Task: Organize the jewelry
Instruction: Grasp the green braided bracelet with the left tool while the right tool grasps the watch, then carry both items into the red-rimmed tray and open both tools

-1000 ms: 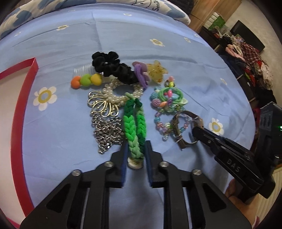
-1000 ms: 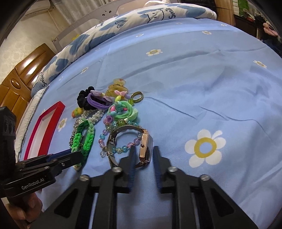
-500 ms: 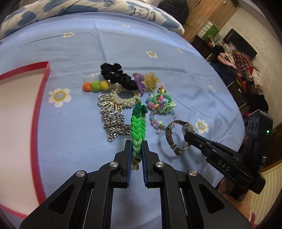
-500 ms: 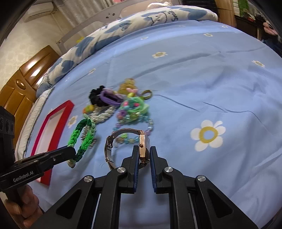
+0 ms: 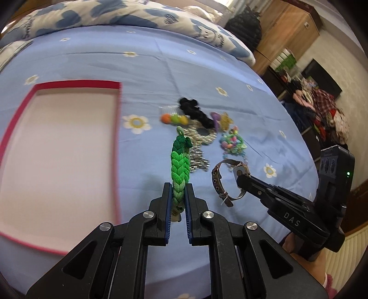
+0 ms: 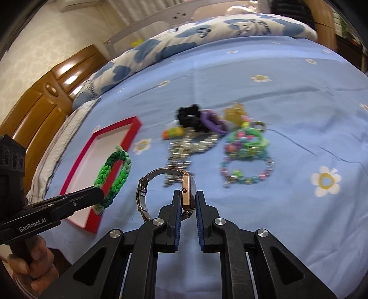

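Note:
My left gripper (image 5: 178, 191) is shut on a green braided bracelet (image 5: 180, 165) and holds it above the blue bedspread; it also shows in the right wrist view (image 6: 113, 174). My right gripper (image 6: 188, 197) is shut on a rose-gold wristwatch (image 6: 186, 191) with a grey mesh strap, lifted off the bed; the watch also shows in the left wrist view (image 5: 226, 181). A red-rimmed tray (image 5: 119, 119) with a pale floor lies to the left. The remaining jewelry pile (image 6: 207, 138) lies on the bedspread beyond both grippers.
The pile holds a black scrunchie (image 5: 195, 111), a fruit-coloured comb (image 5: 173, 118), a silver chain (image 5: 199, 158), a beaded bracelet (image 6: 247, 170) and green hair ties (image 6: 249, 138). A patterned pillow (image 5: 138, 16) lies at the bed's head. Wooden furniture (image 6: 41, 101) stands beside the bed.
Both grippers closed on their items and lifted them off the bedspread. The left gripper has swung left, bringing the red tray into fuller view.

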